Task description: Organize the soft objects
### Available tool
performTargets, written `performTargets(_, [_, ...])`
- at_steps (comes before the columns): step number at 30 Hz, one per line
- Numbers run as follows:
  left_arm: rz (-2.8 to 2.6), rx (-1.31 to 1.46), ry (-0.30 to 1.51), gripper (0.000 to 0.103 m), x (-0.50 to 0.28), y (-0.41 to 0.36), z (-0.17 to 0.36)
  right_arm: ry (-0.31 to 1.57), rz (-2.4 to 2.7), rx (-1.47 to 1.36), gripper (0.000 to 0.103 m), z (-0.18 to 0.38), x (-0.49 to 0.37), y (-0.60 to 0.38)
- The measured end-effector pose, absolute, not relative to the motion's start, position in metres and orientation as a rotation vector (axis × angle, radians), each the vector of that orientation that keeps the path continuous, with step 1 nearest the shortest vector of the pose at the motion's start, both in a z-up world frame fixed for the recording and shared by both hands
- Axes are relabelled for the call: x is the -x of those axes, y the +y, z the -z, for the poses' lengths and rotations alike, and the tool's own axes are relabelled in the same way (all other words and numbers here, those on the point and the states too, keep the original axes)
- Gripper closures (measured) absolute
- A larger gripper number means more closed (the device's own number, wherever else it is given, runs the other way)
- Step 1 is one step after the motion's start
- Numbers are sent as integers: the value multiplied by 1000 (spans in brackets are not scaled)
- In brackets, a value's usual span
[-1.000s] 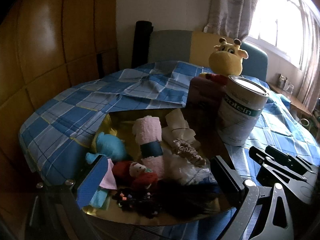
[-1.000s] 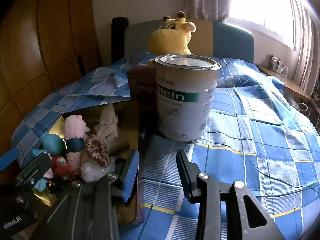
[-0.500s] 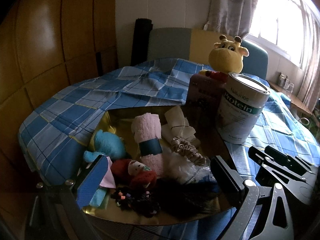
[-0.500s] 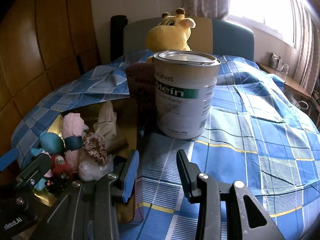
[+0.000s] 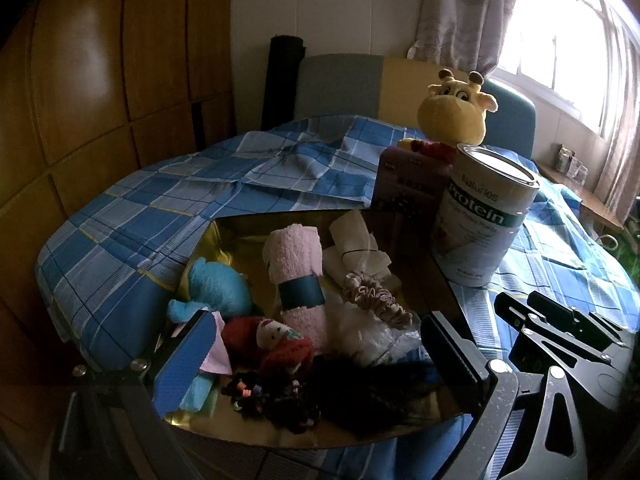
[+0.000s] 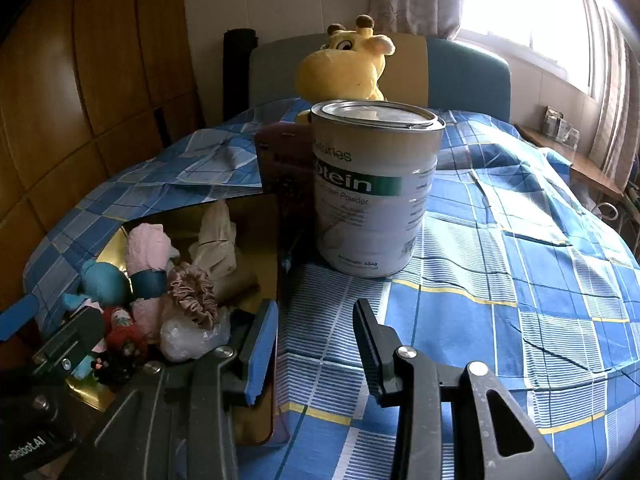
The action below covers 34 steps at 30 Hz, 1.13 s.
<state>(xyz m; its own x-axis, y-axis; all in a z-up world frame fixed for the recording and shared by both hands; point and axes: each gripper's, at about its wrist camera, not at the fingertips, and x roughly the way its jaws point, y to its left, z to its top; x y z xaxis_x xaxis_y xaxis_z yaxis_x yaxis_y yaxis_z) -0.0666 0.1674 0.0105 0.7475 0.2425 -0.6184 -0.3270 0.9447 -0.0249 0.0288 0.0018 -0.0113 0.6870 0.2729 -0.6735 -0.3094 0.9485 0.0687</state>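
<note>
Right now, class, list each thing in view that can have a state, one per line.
Protein tin: upright, lid on.
Pink towel: rolled, banded.
Giraffe plush: upright behind the tin.
Gold tray: filled with soft items.
Left gripper: fingers open, empty.
Right gripper: fingers apart, empty.

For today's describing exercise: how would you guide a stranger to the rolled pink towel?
Find the gold tray on the blue checked bedspread, left of the protein tin. The rolled pink towel lies in its middle, between a blue plush and a beige scrunchie. Only it wears a dark teal band.
</note>
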Motion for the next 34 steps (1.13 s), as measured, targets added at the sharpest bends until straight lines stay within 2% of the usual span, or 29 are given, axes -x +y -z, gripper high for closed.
performTargets(34, [-296, 126, 655, 0, 68, 165, -8, 750, -330, 53, 64, 12, -27, 0])
